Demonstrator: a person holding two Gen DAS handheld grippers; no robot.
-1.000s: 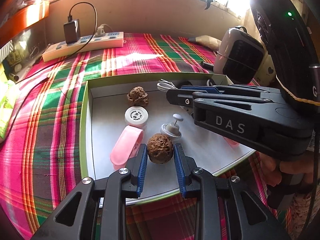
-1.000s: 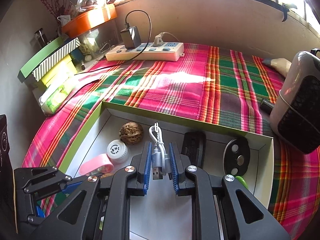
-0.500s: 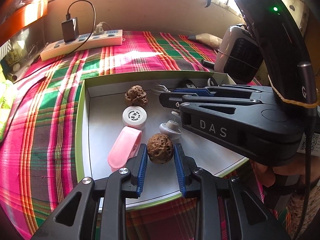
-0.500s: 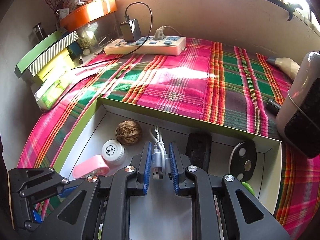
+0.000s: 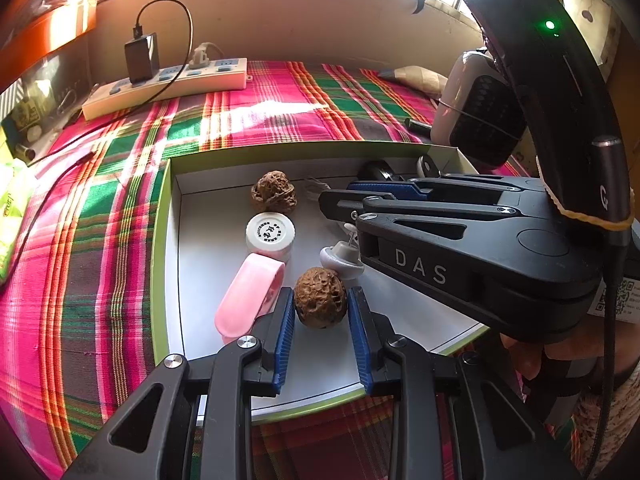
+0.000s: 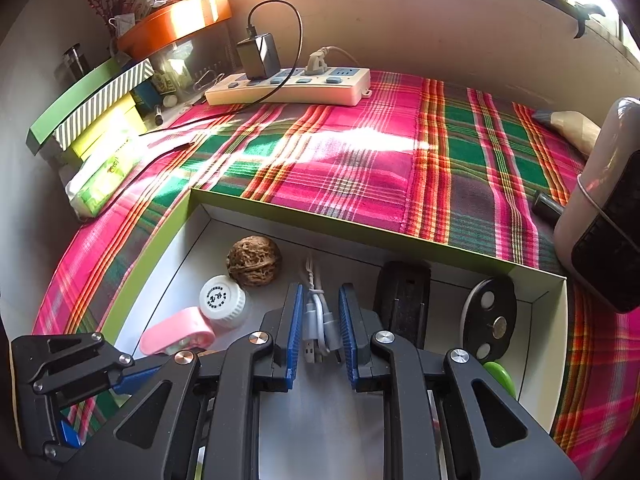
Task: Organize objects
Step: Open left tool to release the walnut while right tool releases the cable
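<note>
left gripper [image 5: 320, 312] apart, straddling near walnut [image 5: 320, 302] in tray [image 5: 160, 264], pads just beside it. right gripper [image 6: 318, 328] apart around white cable [image 6: 318, 316], long axis running along the fingers, toward far wall. likely closing next.

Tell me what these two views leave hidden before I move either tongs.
- Left wrist view: the right tongs cover the tray's right half and the white cable; only the grey knob's base shows.
- Right wrist view: the near walnut is hidden behind that gripper's own frame.
- Right wrist view: a green object is mostly covered by the tong arm.
- Bottle cap print: too small.
</note>
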